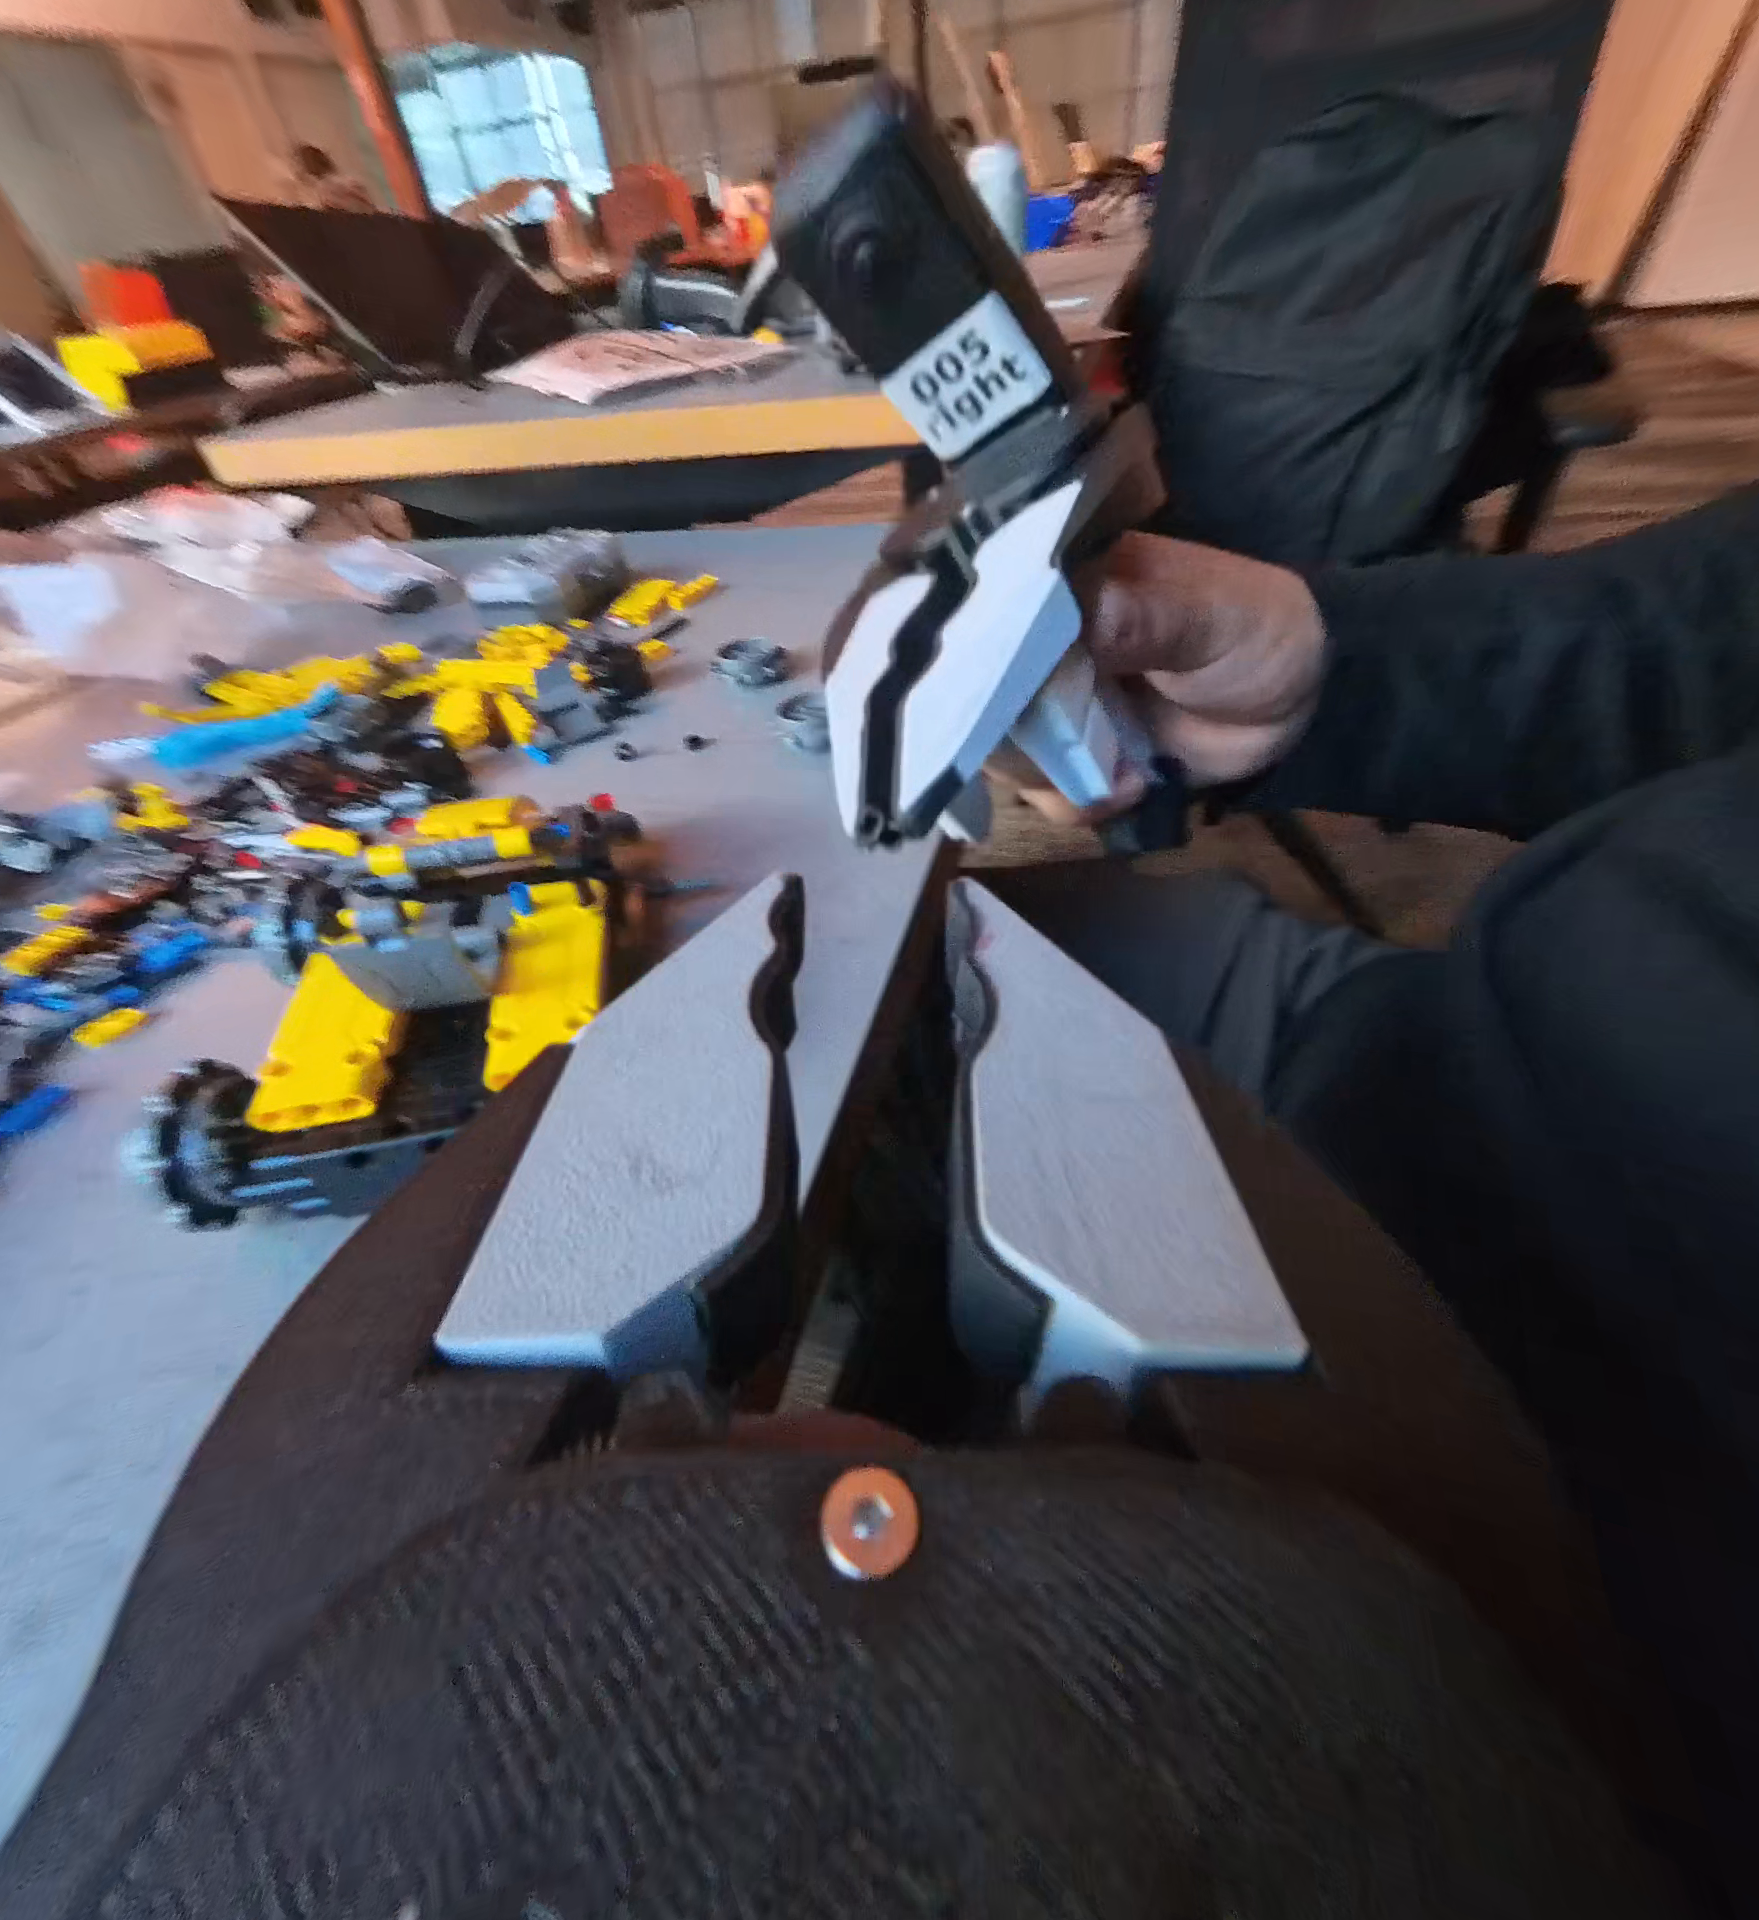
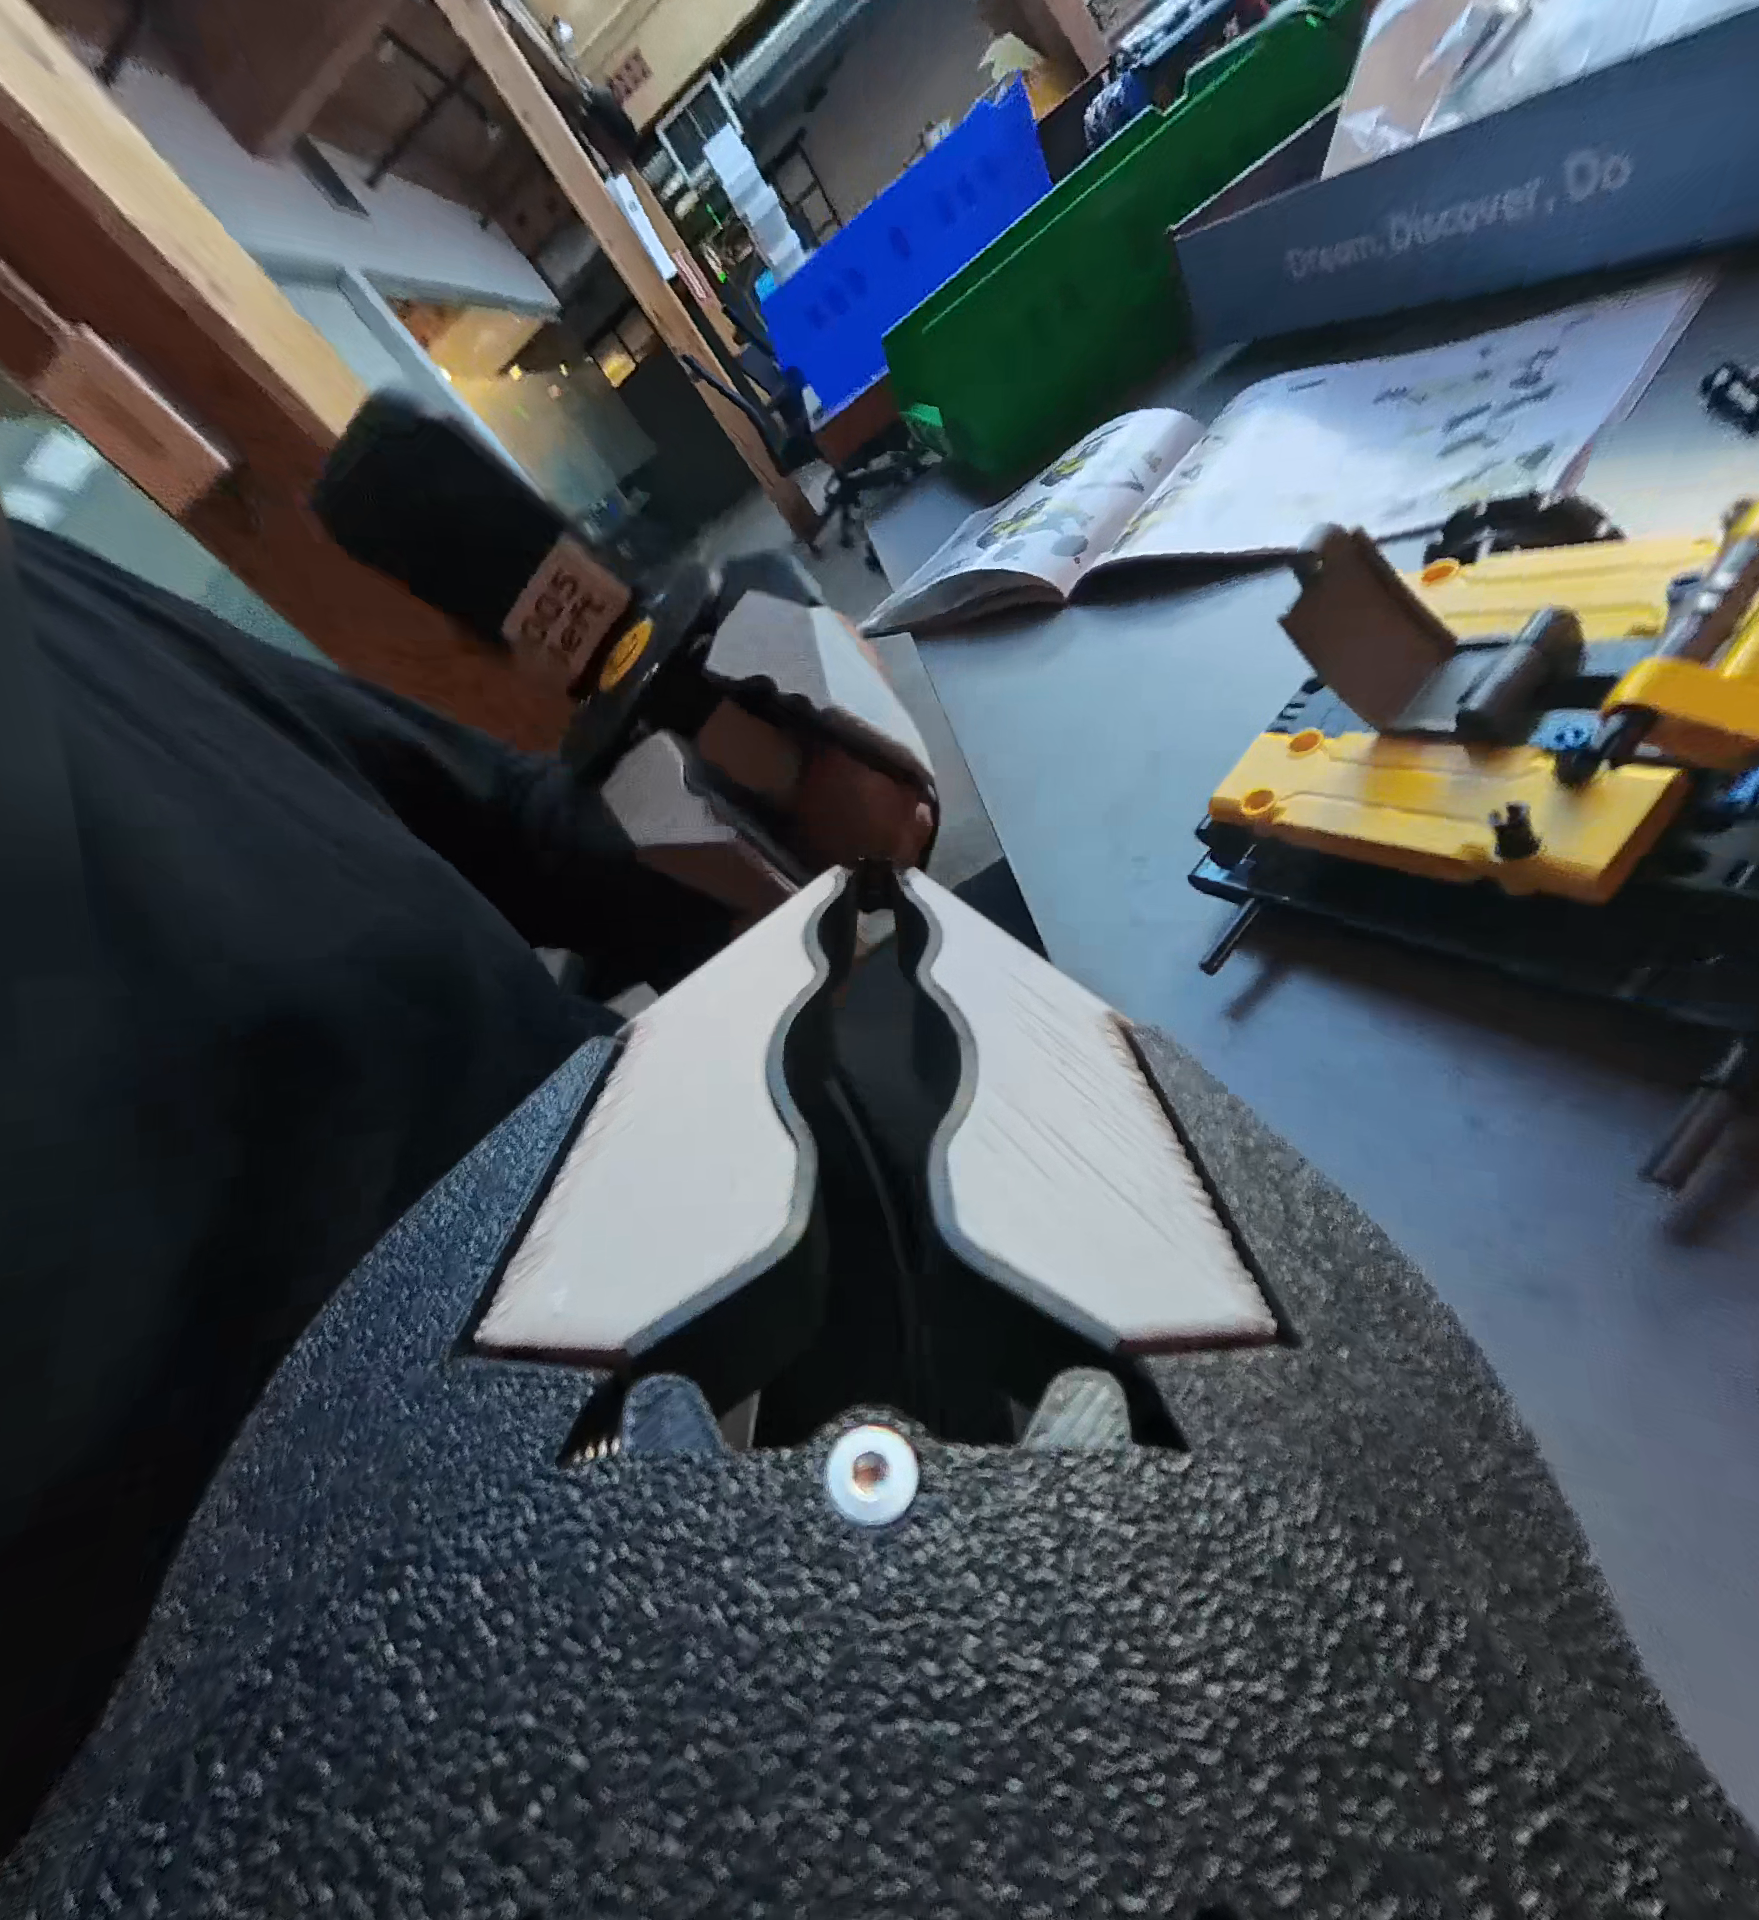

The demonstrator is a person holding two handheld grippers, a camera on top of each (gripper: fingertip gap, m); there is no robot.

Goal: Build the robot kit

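Grey tabletop [image 1: 106, 1351] carries a yellow brick vehicle [image 1: 407, 997] amid loose bricks [image 1: 355, 717], with an open booklet [image 2: 1270, 488] farther off. Left tool [image 1: 870, 894] hovers at the tabletop's edge, fingers parted, empty. Right tool [image 2: 870, 883], held in a hand [image 1: 1207, 665], has its tips nearly together on a small dark piece; what it is cannot be told.

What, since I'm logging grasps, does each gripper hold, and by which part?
The left gripper is open and empty. The right gripper seems pinched on a small dark piece at its tips; which part cannot be told.
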